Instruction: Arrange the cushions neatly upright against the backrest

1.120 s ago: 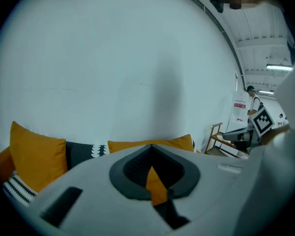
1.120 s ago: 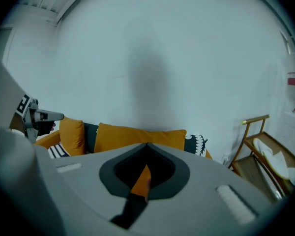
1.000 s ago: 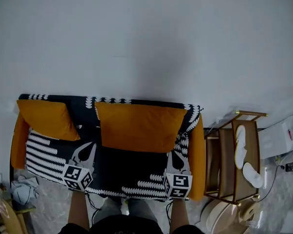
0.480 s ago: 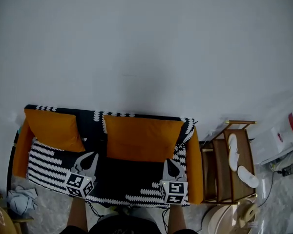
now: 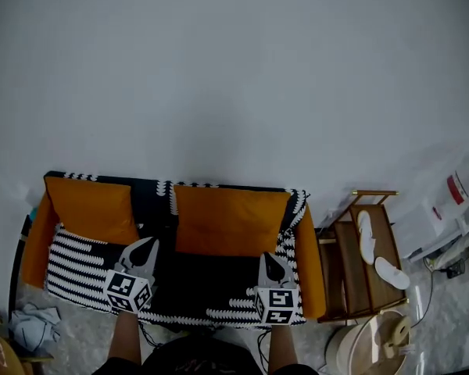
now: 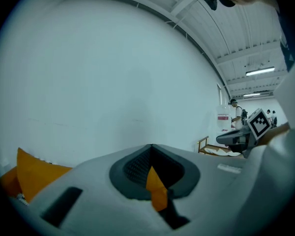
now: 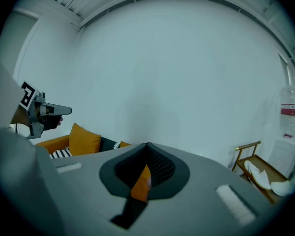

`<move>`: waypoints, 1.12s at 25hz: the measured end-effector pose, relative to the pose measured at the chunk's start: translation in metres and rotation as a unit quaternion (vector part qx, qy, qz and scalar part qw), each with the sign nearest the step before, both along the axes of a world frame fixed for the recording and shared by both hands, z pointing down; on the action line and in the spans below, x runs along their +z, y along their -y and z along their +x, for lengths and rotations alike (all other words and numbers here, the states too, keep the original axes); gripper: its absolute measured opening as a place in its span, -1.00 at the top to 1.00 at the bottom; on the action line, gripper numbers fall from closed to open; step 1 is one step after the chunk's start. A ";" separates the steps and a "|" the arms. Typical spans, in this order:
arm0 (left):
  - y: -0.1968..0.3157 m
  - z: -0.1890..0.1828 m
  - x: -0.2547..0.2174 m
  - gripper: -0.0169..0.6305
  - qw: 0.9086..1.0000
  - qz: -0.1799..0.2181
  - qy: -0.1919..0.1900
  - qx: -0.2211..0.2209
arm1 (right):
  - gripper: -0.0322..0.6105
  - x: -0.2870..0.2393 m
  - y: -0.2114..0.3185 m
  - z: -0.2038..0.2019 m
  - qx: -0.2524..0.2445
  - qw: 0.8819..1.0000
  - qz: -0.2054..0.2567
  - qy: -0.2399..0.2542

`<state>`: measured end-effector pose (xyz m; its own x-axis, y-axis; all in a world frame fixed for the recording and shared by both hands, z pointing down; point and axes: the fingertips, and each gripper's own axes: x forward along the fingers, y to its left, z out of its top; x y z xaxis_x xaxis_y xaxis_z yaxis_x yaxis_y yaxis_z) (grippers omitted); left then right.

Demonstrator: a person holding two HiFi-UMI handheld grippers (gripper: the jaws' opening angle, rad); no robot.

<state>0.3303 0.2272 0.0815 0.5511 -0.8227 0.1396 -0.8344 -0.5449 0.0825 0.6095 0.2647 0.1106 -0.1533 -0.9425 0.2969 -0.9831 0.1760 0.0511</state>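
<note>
"As the person (image 5: pixel 195 359) stands at the front edge of the sofa, what takes up most of the room?"

"A bare white wall (image 5: pixel 234 76). The sofa (image 5: pixel 309 260) sits at its foot, orange at the sides, with a black-and-white patterned cover (image 5: pixel 78 260) over the seat."

"And the cushions?"

"Two orange ones, both upright against the backrest (image 5: pixel 152 198). The wider right cushion (image 5: pixel 228 220) stands toward the right end. The smaller left cushion (image 5: pixel 91 209) fills the left corner, and a strip of patterned backrest shows between them."

"Anything next to the sofa?"

"A wooden rack (image 5: pixel 345 264), just beside the right end."

"The grippers?"

"One in each hand, over the front of the seat, pointing toward the backrest. The left gripper (image 5: pixel 149 244) has its jaws pressed together and grips nothing; its tip is near the left cushion's lower corner. The right gripper (image 5: pixel 267 255) is the same, jaws closed and empty, with its tip near the right cushion's lower right corner."

"The smallest detail?"

"A pair of white slippers (image 5: pixel 365 237) lying on the rack."
</note>
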 end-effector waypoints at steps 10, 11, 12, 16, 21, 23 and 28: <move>-0.022 -0.012 -0.032 0.96 0.999 0.030 -0.025 0.001 | 0.88 -0.033 -0.030 -0.012 0.007 1.000 0.026 -0.003; -0.024 -0.013 -0.034 0.96 0.999 0.034 -0.024 0.001 | 0.88 -0.032 -0.032 -0.012 0.007 1.000 0.027 -0.002; -0.026 -0.013 -0.037 0.96 0.999 0.037 -0.023 0.000 | 0.88 -0.032 -0.034 -0.012 0.007 1.000 0.028 -0.002; -0.031 -0.014 -0.042 0.96 0.999 0.041 -0.017 -0.005 | 0.88 -0.035 -0.036 -0.013 0.003 1.000 0.031 0.000; -0.029 -0.013 -0.045 0.96 0.999 0.045 -0.010 -0.009 | 0.88 -0.043 -0.028 -0.012 -0.003 0.999 0.041 0.002; -0.027 -0.010 -0.046 0.96 0.999 0.044 -0.011 -0.013 | 0.88 -0.046 -0.023 -0.009 -0.008 0.999 0.044 0.002; -0.017 0.003 -0.054 0.96 0.999 0.046 -0.007 -0.017 | 0.88 -0.055 -0.008 0.006 -0.013 0.999 0.050 0.004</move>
